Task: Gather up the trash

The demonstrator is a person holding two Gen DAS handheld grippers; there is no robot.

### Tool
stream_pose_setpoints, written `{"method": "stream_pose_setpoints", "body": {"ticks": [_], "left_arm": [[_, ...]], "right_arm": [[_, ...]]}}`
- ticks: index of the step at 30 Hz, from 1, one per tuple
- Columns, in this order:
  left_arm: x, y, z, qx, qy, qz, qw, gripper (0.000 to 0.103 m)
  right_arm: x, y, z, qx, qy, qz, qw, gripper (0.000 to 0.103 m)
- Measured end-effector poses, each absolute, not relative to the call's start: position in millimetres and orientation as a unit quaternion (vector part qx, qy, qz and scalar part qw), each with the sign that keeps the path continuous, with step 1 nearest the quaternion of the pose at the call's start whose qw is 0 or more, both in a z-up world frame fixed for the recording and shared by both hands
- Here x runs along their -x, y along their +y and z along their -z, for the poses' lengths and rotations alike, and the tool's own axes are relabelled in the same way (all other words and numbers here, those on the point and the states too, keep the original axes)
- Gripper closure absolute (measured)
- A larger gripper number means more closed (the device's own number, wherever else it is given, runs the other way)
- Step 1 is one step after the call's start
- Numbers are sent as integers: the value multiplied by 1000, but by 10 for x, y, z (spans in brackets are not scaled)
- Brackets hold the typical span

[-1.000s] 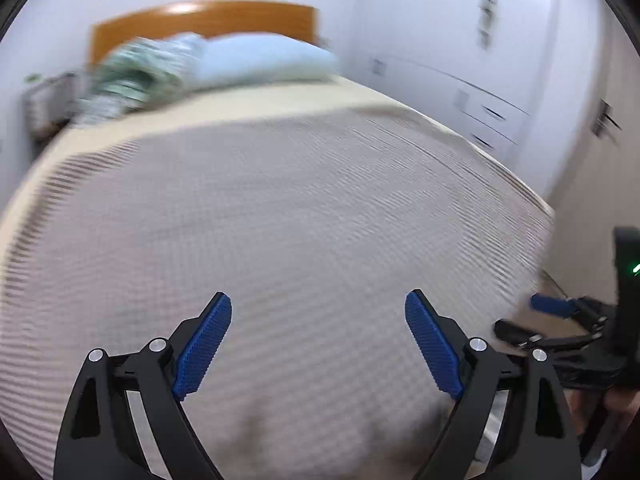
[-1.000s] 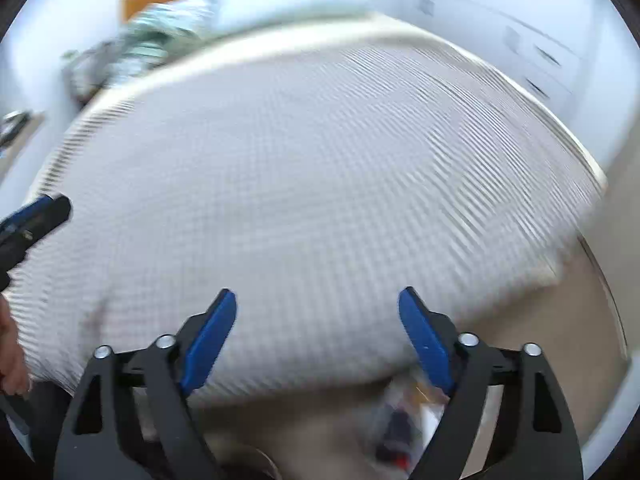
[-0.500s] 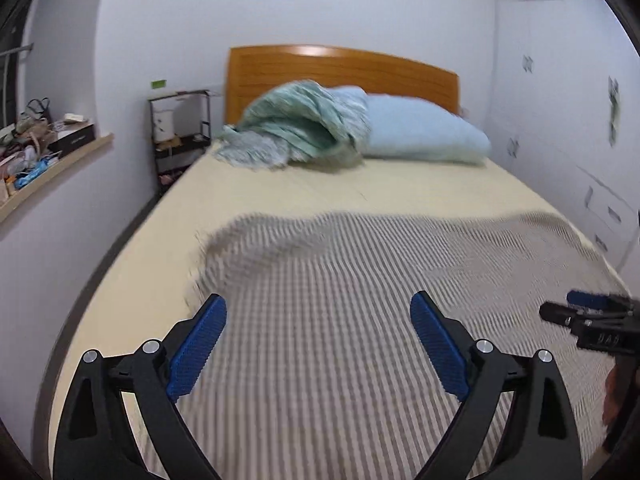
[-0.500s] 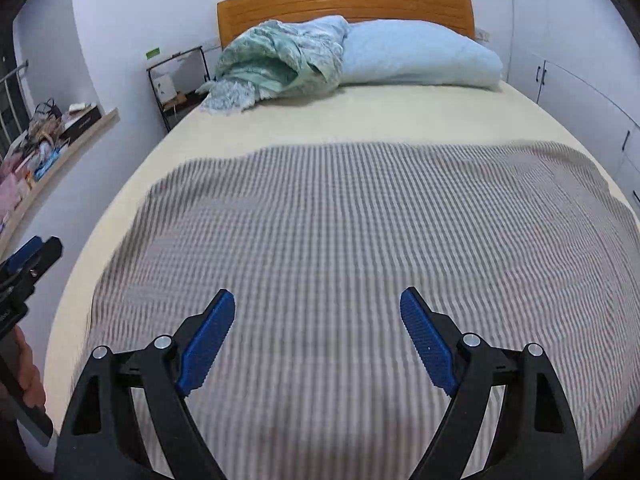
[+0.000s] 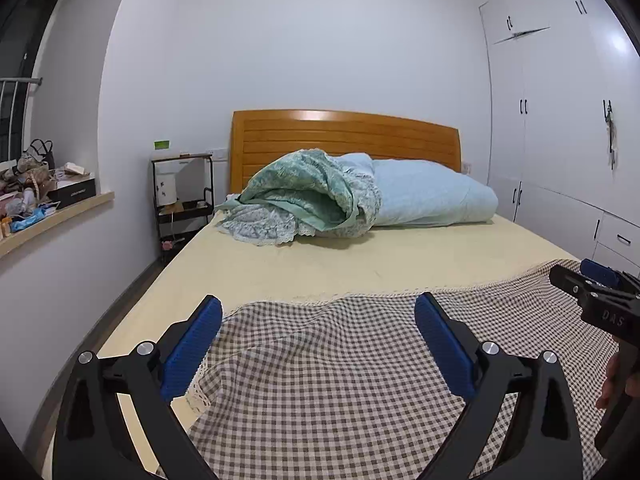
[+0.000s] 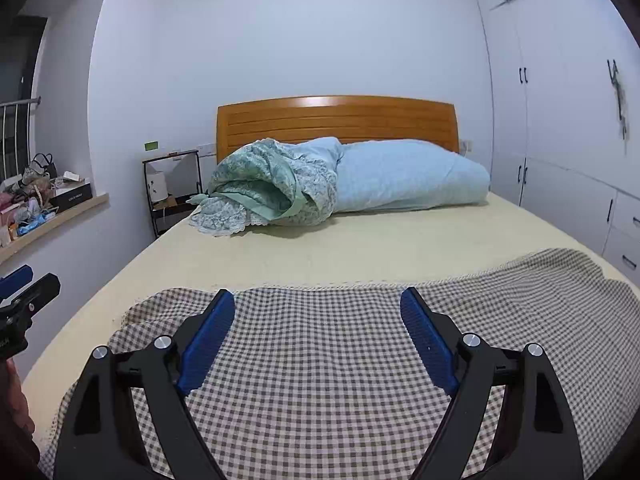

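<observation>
My left gripper (image 5: 318,314) is open and empty, held over the near end of a bed (image 5: 360,264). My right gripper (image 6: 318,308) is open and empty too, beside it over the same checked cloth (image 6: 340,360). The right gripper also shows at the right edge of the left wrist view (image 5: 600,292). The left gripper shows at the left edge of the right wrist view (image 6: 24,296). No trash shows on the bed. A cluttered window ledge (image 5: 40,204) at the left holds bags, boxes and small packets.
A rolled green quilt (image 5: 304,200) and a light blue duvet (image 5: 432,196) lie against the wooden headboard (image 5: 344,136). A black shelf unit (image 5: 180,200) stands left of the bed. White wardrobes (image 5: 560,120) line the right wall.
Both grippers have tilted up from looking down at the checked cloth and bed foot to looking level along the bed toward the headboard. Both stayed open.
</observation>
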State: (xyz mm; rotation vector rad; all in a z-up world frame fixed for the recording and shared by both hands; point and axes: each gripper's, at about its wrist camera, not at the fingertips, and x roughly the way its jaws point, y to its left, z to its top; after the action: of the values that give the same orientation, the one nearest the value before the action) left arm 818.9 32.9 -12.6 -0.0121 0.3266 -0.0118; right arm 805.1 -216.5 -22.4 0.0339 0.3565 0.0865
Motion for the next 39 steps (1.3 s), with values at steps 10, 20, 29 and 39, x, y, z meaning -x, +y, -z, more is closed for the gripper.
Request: {"method": "stream_pose_setpoints", "body": {"ticks": [10,20,29,39], "left_arm": [[-7660,240,-173,4,135,15,991,9],[-6365,3,-734,12,100,46,994,7],[-4856,-60,-982,9,83,49,995,7],[-3330,-27,-921,-6,72,24,997,7]], "right_arm": [[-7590,-2249,-58,-7,164,-35,986,22],[-6429,-2328,-415,8,158,-35,987,14],[-5221,-2378,-528,6,141,-41,989,14],[-3954,-2252,-431,21,134,-35,990,14]]}}
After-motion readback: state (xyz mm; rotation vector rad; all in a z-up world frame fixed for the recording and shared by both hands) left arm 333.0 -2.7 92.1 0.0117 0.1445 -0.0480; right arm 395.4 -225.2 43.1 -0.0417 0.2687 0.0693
